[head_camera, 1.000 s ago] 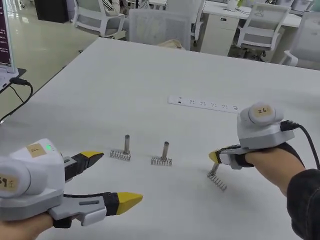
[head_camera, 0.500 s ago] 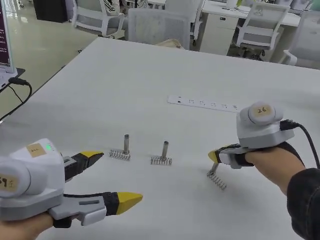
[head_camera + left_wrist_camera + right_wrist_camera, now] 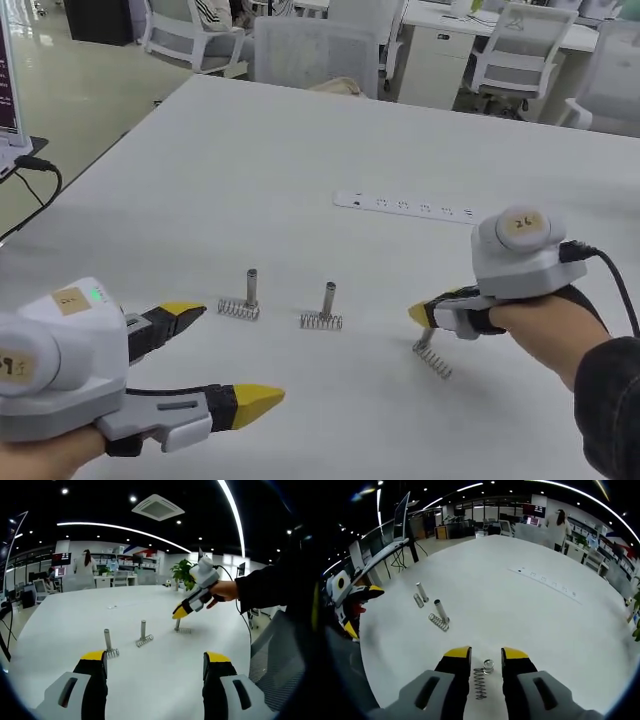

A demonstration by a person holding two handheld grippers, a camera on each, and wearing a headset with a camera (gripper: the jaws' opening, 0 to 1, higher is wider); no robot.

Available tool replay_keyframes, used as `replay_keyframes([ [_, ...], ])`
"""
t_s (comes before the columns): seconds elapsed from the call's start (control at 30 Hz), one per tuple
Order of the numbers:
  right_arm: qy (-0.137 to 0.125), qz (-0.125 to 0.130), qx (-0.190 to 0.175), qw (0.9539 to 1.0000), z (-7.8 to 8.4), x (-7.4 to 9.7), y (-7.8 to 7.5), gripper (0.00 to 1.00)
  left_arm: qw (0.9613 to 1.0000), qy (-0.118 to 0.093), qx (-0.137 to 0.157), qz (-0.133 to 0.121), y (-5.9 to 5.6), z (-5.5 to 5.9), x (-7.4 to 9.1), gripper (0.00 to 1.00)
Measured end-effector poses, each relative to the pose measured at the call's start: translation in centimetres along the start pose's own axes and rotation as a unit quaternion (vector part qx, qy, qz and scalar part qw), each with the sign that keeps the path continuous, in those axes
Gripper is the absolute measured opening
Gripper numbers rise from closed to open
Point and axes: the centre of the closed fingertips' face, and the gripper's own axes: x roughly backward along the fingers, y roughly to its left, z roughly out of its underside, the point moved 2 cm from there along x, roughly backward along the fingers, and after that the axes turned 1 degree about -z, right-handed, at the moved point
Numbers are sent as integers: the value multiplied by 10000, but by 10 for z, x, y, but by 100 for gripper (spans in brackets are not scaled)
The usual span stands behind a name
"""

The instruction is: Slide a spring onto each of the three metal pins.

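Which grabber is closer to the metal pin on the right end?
Right. The right gripper has that pin between its jaws, with a spring lying beside it. The left gripper hangs far off, beyond the other pins.

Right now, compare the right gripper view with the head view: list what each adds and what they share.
Right gripper view adds: a look along the right hand-held gripper, its jaws open either side of the third pin, with the spring lying flat between them.
Head view adds: the hand holding that hand-held gripper, and office chairs behind the table.
Both: the power strip, left pin and middle pin with the other springs lying at their bases, and the open left hand-held gripper.
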Motion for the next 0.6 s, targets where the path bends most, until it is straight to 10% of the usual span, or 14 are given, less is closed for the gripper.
replay_keyframes([
  [0.6, -39, -39, 86, 9999, 4, 3, 4, 37, 10000, 15, -3, 9, 0, 0, 0, 76],
])
